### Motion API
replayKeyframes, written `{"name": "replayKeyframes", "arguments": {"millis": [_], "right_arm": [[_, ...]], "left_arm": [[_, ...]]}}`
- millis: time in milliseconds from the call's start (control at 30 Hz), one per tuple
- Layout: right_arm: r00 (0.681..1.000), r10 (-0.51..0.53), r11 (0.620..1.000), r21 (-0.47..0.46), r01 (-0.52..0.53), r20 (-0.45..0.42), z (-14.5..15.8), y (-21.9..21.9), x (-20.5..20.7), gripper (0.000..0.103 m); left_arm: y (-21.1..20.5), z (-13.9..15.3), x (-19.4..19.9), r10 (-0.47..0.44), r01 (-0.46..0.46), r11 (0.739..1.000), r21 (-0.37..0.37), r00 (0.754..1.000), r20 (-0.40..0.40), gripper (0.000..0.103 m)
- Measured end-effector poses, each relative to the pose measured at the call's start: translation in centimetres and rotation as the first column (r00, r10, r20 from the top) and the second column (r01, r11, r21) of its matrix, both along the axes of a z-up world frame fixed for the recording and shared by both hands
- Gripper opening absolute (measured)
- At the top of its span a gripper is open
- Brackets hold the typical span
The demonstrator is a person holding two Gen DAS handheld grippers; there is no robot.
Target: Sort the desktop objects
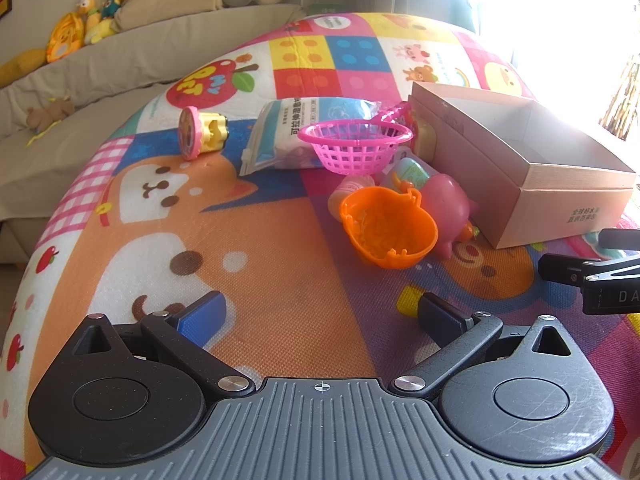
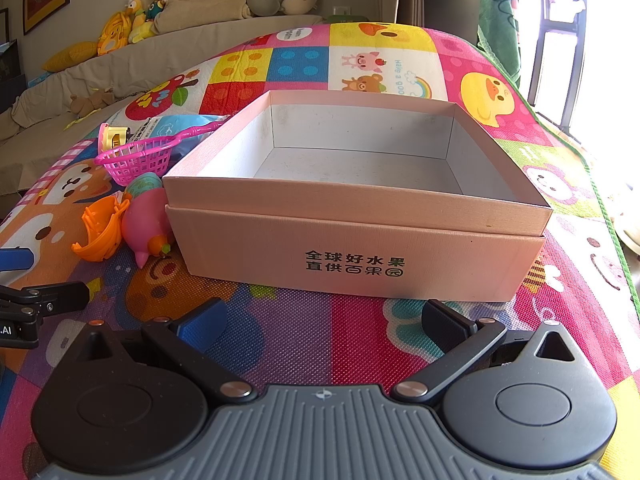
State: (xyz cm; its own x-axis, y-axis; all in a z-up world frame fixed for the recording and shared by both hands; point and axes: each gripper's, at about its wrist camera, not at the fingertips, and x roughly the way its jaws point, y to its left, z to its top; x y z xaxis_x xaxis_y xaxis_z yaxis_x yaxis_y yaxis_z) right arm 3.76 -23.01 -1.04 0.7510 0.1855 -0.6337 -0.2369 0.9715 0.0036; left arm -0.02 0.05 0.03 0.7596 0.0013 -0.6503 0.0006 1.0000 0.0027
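left gripper (image 1: 320, 312): your jaws released, nothing between them
right gripper (image 2: 324, 320): your jaws released, facing pink box (image 2: 360, 248)
orange bowl (image 1: 386, 228): touching pink pig toy (image 1: 448, 204)
pink basket (image 1: 354, 144): on bag (image 1: 288, 132)

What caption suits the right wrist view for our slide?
Open right gripper faces an empty pink box, toys piled at its left on the play mat.
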Motion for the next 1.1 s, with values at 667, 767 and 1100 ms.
{"name": "replayKeyframes", "arguments": {"millis": [667,767,1100], "right_arm": [[0.994,-0.015,1.000,-0.028,0.012,-0.113,0.9,0.4,0.9,0.103],[0.995,-0.023,0.999,-0.029,0.020,-0.096,0.7,0.6,0.7,0.103],[0.939,0.307,0.946,-0.157,-0.283,0.158,4.0,5.1,-4.2,0.103]], "left_arm": [[0.1,0.2,0.3,-0.014,0.014,1.000,0.001,1.000,-0.028,0.103],[0.7,0.5,0.3,-0.024,0.024,0.999,-0.030,0.999,-0.021,0.103],[7.0,3.2,1.8,0.132,-0.125,0.989,-0.083,0.989,0.073,0.103]]}}
